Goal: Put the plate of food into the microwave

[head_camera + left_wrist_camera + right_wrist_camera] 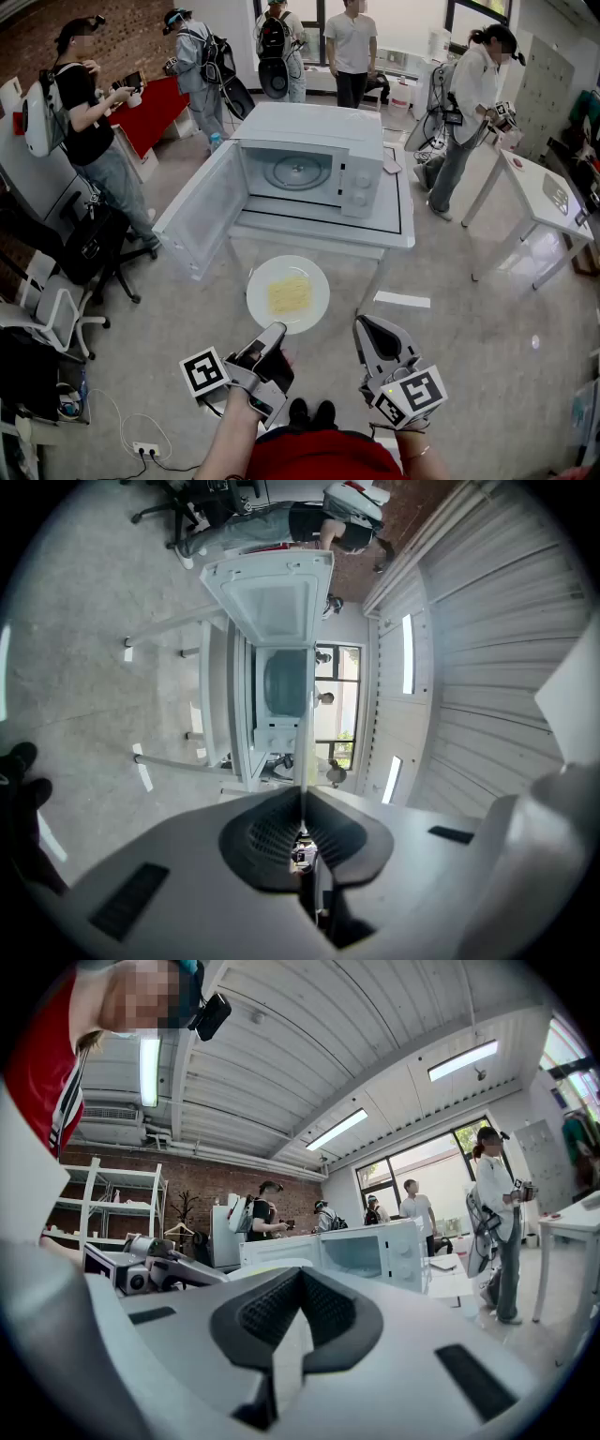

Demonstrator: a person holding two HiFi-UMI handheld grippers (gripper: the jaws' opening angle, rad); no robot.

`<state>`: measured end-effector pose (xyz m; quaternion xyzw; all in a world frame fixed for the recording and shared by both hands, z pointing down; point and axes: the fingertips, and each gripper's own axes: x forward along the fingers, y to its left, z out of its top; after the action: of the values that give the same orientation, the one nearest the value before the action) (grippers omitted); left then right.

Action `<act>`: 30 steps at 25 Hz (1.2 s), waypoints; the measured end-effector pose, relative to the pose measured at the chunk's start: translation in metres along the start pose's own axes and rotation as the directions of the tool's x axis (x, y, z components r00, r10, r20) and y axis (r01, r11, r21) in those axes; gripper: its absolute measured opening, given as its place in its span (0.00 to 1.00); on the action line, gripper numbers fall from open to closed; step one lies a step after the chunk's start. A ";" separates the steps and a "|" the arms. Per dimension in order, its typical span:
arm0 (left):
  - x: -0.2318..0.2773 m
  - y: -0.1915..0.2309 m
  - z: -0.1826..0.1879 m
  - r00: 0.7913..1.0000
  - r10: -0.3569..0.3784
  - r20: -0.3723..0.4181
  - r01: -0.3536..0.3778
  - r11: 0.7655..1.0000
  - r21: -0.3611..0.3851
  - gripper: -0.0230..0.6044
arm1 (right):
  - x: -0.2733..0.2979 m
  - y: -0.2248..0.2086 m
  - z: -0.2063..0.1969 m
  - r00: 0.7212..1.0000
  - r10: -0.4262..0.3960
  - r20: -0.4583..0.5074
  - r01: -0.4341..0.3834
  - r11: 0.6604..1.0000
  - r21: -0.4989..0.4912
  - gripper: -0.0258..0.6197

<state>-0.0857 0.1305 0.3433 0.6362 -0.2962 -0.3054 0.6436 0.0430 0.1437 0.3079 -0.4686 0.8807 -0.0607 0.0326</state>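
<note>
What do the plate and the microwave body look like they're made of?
Plate: probably ceramic or melamine. It is plain white and smooth with a thin rim, and no shine settles which. Microwave: likely painted sheet metal, with matte white flat panels. Its open door looks like white plastic.

The plate (314,279) is before the microwave (309,127) (on a table (398,223)).
</note>
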 end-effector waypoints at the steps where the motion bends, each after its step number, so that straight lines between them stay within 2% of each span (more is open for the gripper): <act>1: 0.001 0.001 0.000 1.000 -0.001 -0.002 0.001 1.000 -0.001 0.07 | -0.001 -0.001 0.000 1.000 -0.006 0.002 0.006 1.000 -0.001 0.06; 16: 0.000 0.014 -0.001 1.000 0.021 0.014 -0.021 1.000 -0.016 0.07 | -0.006 -0.008 -0.008 0.999 -0.029 -0.014 0.029 1.000 -0.004 0.06; 30: 0.028 0.018 -0.008 0.999 0.035 0.019 -0.035 0.999 0.003 0.07 | -0.002 -0.032 -0.013 0.999 -0.014 -0.032 0.014 1.000 -0.005 0.06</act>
<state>-0.0614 0.1135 0.3614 0.6292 -0.3140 -0.2996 0.6448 0.0695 0.1288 0.3255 -0.4739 0.8779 -0.0663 0.0167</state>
